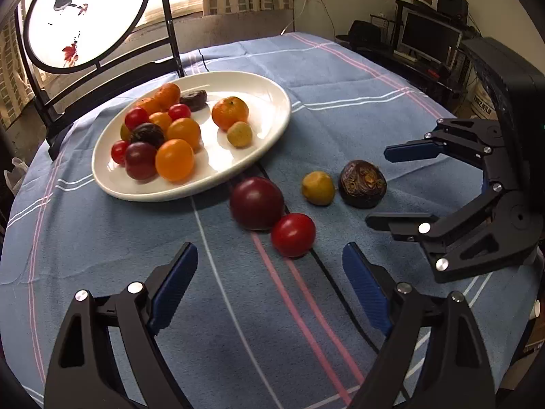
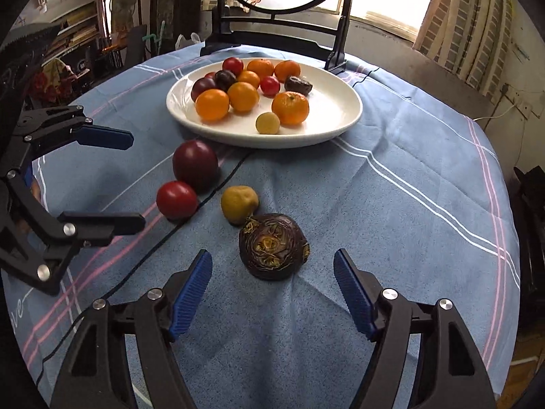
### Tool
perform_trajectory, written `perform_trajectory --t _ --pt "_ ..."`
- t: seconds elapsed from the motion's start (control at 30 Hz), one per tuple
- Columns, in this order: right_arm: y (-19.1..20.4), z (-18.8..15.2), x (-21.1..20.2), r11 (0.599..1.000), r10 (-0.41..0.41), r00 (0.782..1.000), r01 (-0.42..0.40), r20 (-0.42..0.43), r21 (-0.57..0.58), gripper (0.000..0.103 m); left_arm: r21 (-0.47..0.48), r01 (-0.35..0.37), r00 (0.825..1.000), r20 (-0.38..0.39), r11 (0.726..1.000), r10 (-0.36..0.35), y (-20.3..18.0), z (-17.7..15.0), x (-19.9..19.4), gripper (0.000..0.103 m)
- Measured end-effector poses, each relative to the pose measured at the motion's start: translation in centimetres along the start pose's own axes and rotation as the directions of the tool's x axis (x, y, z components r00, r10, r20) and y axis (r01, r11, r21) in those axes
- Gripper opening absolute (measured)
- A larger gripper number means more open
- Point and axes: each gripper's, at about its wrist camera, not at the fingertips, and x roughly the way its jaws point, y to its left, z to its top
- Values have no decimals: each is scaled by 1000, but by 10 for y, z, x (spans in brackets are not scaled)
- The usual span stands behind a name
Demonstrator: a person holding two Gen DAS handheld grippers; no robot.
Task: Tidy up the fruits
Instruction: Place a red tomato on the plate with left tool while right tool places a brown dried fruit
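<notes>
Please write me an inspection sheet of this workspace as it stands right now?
Surface: blue striped tablecloth, lightly wrinkled.
Job's things: white plate holding mandarins, cherry tomatoes, dark plums and one small yellow fruit. Off the plate: dark plum touching red tomato, yellow fruit, water chestnut.
Clutter: nothing seen.
Grippers: left tongs open and empty, short of the tomato; right tongs open and empty, just short of the water chestnut.
Cables: thin black cable lying on the cloth beside the tomato.
Surroundings: round painted screen behind the plate, monitor, curtained window.
</notes>
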Motion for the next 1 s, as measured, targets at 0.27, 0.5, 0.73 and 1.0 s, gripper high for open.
perform_trajectory --t 0.27,0.5,0.73,1.0 --pt "2 0 2 999 -13 1000 12 -25 -30 43 -47 33 997 -64 998 -36 1 9 29 43" --pt "-13 -3 -22 999 -18 999 17 34 34 43 -16 57 997 -46 998 -58 0 4 13 30" --pt "-7 13 -41 999 -5 995 2 97 32 43 -34 15 998 60 999 -13 29 12 -33 30" --pt "-6 66 -63 998 11 971 -24 240 54 43 -103 -142 964 213 985 161 77 63 -55 30"
